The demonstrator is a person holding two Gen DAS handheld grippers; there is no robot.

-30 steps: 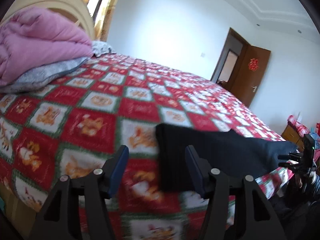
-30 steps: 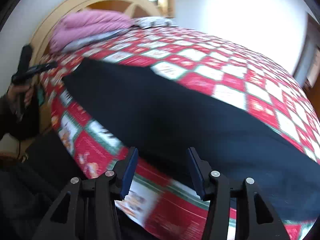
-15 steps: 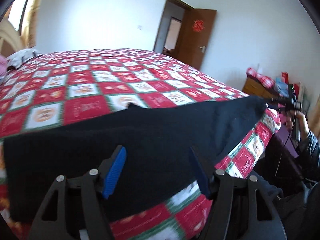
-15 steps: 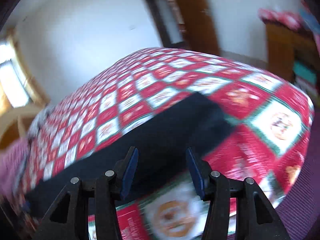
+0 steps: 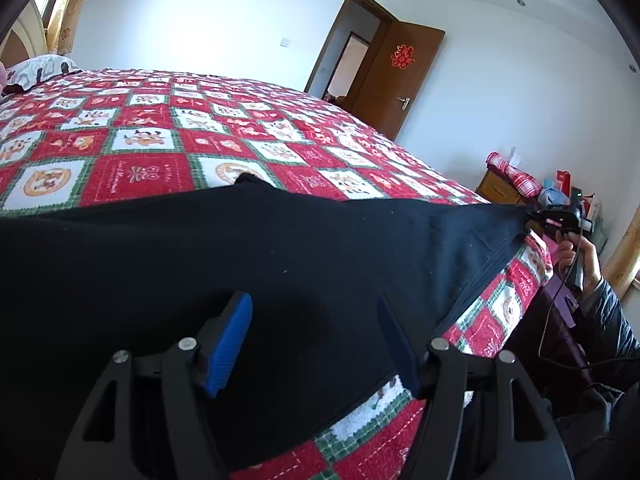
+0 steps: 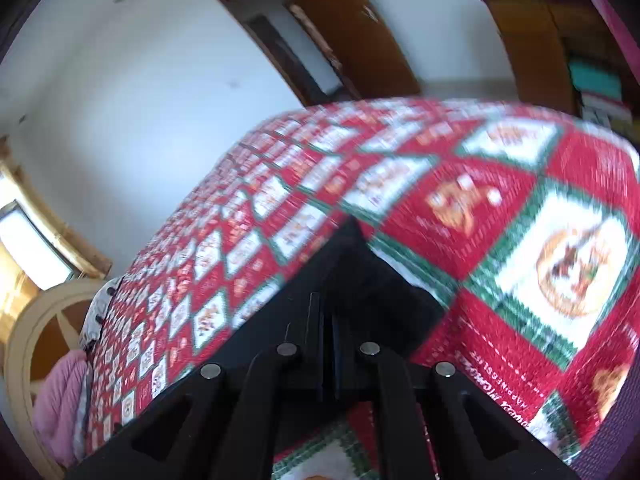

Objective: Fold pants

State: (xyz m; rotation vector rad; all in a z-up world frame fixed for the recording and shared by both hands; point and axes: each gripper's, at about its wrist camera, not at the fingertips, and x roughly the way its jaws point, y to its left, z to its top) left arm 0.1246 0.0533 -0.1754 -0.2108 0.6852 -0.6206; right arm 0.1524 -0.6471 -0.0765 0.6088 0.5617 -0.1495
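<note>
while the red, white and green checked bedspread (image 5: 168, 148) fills most of both views, the black pants (image 5: 248, 264) lie flat along its near edge, reaching right to the bed's corner. the left gripper (image 5: 314, 340) hovers over them with jaws spread wide, and the right gripper (image 6: 326, 320) is pinched closed on the pants' far-right corner.

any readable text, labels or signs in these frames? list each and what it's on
"囍": red double-happiness sign on the open brown door, left wrist view.
"MAPPINESSLIFE", seen upside down and partly blurred, so uncertain: white stitched lettering on a red square of the bedspread, right wrist view.
Small white script on a red bedspread square, left wrist view: too small to read.
Black pants: no text visible.
</note>
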